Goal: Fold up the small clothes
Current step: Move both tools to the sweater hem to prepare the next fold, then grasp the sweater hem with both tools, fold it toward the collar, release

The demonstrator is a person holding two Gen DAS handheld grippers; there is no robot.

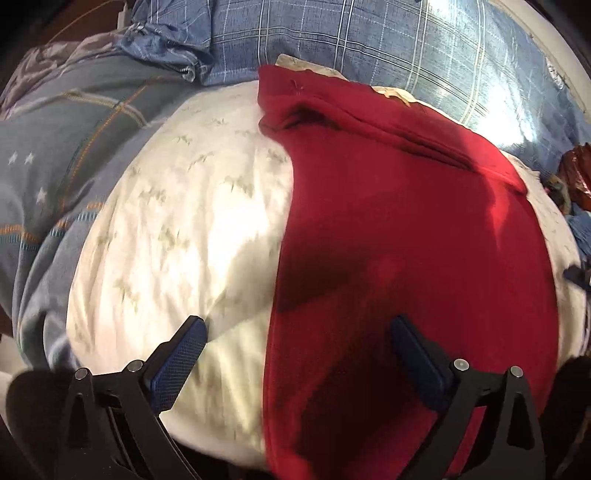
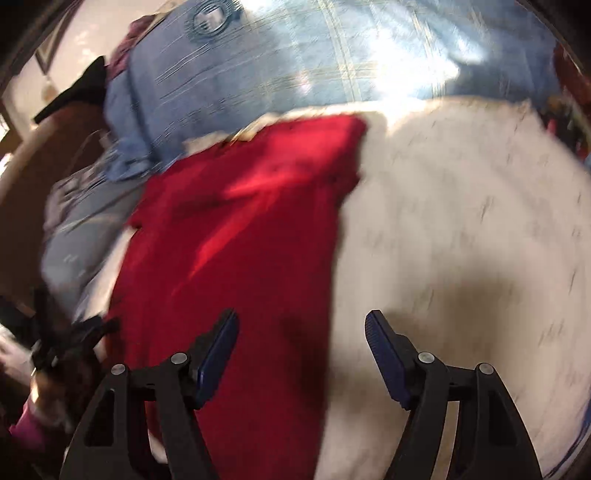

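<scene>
A red garment (image 1: 406, 240) lies flat on a white patterned cloth (image 1: 177, 221), folded into a long strip with a seam fold near its far end. My left gripper (image 1: 299, 325) is open and empty, straddling the garment's left edge close above it. In the right wrist view the red garment (image 2: 240, 240) lies left of centre on the white cloth (image 2: 461, 221). My right gripper (image 2: 301, 321) is open and empty over the garment's right edge. This view is blurred by motion.
A blue plaid bedsheet (image 1: 369, 33) lies beyond the white cloth, with a rumpled blue quilt (image 1: 55, 140) at the left. Dark and reddish items (image 1: 576, 177) sit at the right edge. The left gripper (image 2: 55, 343) shows at the right wrist view's left edge.
</scene>
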